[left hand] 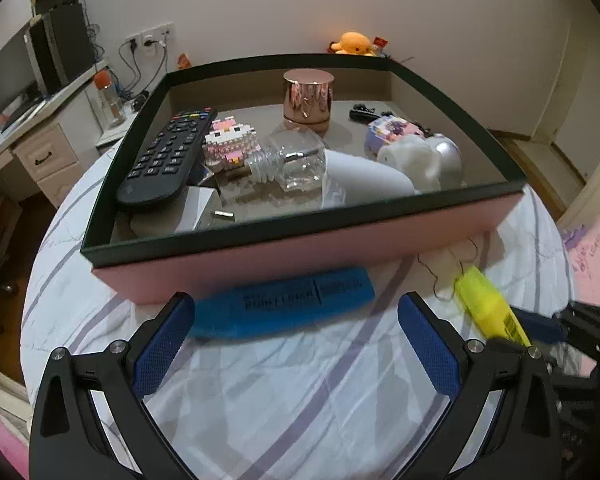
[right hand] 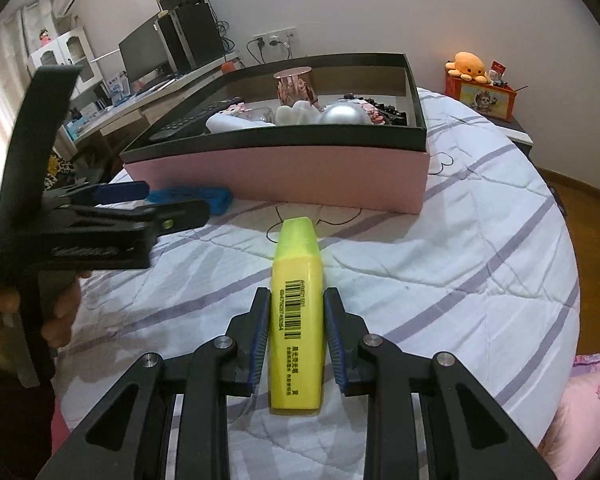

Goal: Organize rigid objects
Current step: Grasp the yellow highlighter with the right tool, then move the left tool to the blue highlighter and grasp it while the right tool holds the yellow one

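Left wrist view, left to right: black remote (left hand: 165, 156) lying in the left half of the pink box (left hand: 300, 256), then a block figure (left hand: 230, 142), a clear bottle (left hand: 290, 160), a copper canister (left hand: 308, 98) at upper centre and a silver ball (left hand: 446, 154) toward the right wall. Below the box front, blue marker (left hand: 284, 306) lying crosswise on the striped bedsheet (left hand: 284, 392), just ahead of the left gripper (left hand: 296, 330), jaws spread wide and holding nothing. At lower right, yellow highlighter (left hand: 488, 308) angled toward the frame's corner.

Right wrist view: left gripper (right hand: 172, 204) at centre left beside the blue marker (right hand: 192, 198); yellow highlighter (right hand: 298, 320) at centre, between the pads (right hand: 260, 336) of the right gripper (right hand: 298, 334), narrowed about its barrel, contact on either side not fully certain.

Step judged in hand: pickup of both pens, still outside the box. Next move calls for firm closure on the highlighter, a lift over the dark rim, and release into a bare patch of the floor.
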